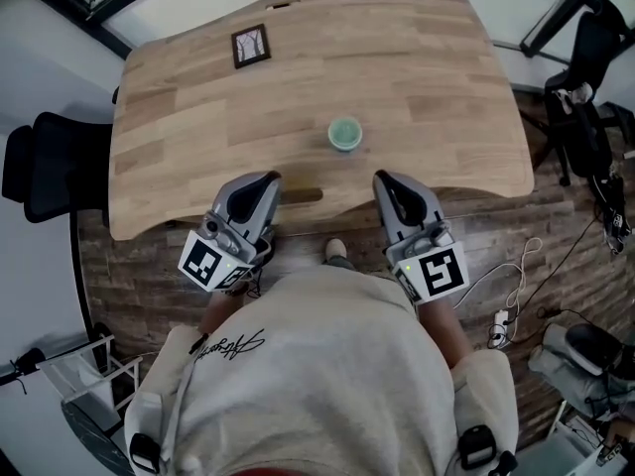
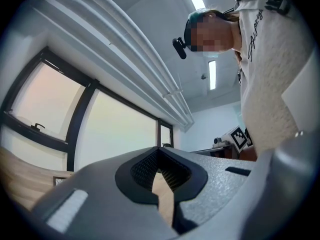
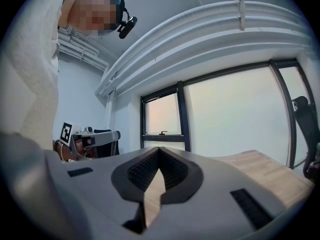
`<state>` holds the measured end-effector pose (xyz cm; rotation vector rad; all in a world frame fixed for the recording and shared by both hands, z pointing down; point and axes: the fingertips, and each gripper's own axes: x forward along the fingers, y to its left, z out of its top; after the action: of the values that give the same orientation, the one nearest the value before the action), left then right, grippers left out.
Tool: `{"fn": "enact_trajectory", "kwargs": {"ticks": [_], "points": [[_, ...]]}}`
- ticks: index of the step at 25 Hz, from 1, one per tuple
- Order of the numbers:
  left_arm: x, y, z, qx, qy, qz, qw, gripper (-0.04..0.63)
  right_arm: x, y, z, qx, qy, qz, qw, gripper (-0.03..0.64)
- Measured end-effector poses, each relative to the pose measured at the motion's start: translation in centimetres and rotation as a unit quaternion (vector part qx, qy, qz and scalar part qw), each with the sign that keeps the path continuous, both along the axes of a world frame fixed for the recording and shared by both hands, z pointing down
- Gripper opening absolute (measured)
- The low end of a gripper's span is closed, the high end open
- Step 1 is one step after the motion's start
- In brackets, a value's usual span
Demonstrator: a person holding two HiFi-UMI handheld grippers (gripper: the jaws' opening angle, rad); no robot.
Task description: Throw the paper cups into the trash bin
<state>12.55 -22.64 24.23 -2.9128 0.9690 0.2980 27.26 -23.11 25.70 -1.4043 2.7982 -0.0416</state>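
The left gripper (image 1: 267,179) has its jaws together. In the left gripper view (image 2: 159,149) the dark ribbed pads meet at their tips with nothing between them, and only a sliver of wood shows through the gap lower down. The right gripper (image 1: 386,178) is likewise closed and empty. Its pads touch at the tip in the right gripper view (image 3: 159,149).

In the head view both grippers lie low over the near edge of the table (image 1: 198,117). They are side by side but apart, each pointing away from the person. The left one angles a little toward the right and the right one a little toward the left, so their noses lean toward each other. Their marker cubes, left (image 1: 207,263) and right (image 1: 439,274), sit at the rear, close against the person's grey sweatshirt (image 1: 327,375). The forearms run back beneath it on either side of the body.

The paper cup (image 1: 344,134), pale green, stands upright on the table. It is beyond the two noses and roughly between their lines, clear of both. A small framed card (image 1: 250,46) lies near the far left corner of the table. A black chair (image 1: 45,167) stands off the table's left side. Each gripper view looks upward past a window (image 3: 235,119) and catches the other gripper's cube at its edge.
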Motion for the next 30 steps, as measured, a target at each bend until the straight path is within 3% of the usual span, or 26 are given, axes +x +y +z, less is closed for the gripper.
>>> {"fn": "enact_trajectory", "kwargs": {"ticks": [8, 15, 22, 26, 30], "points": [[0.6, -0.7, 0.2, -0.01, -0.001, 0.005, 0.9999, 0.003, 0.3, -1.1, -0.7, 0.011, -0.013, 0.002, 1.0, 0.009], [1.2, -1.7, -0.5, -0.012, 0.017, -0.017, 0.9996, 0.003, 0.8, -2.1, -0.8, 0.011, -0.003, -0.027, 1.0, 0.009], [1.3, -2.2, -0.3, -0.019, 0.016, -0.041, 0.9988, 0.003, 0.5, -3.1, 0.3, -0.012, 0.007, -0.062, 0.998, 0.01], [1.3, -2.4, 0.3, -0.029, 0.011, -0.054, 0.9981, 0.003, 0.6, -3.9, 1.0, 0.0, 0.021, -0.066, 0.998, 0.011], [1.5, -3.0, 1.2, -0.04, 0.009, -0.063, 0.9972, 0.003, 0.8, -4.6, 2.6, -0.025, 0.018, -0.075, 0.997, 0.012]]}}
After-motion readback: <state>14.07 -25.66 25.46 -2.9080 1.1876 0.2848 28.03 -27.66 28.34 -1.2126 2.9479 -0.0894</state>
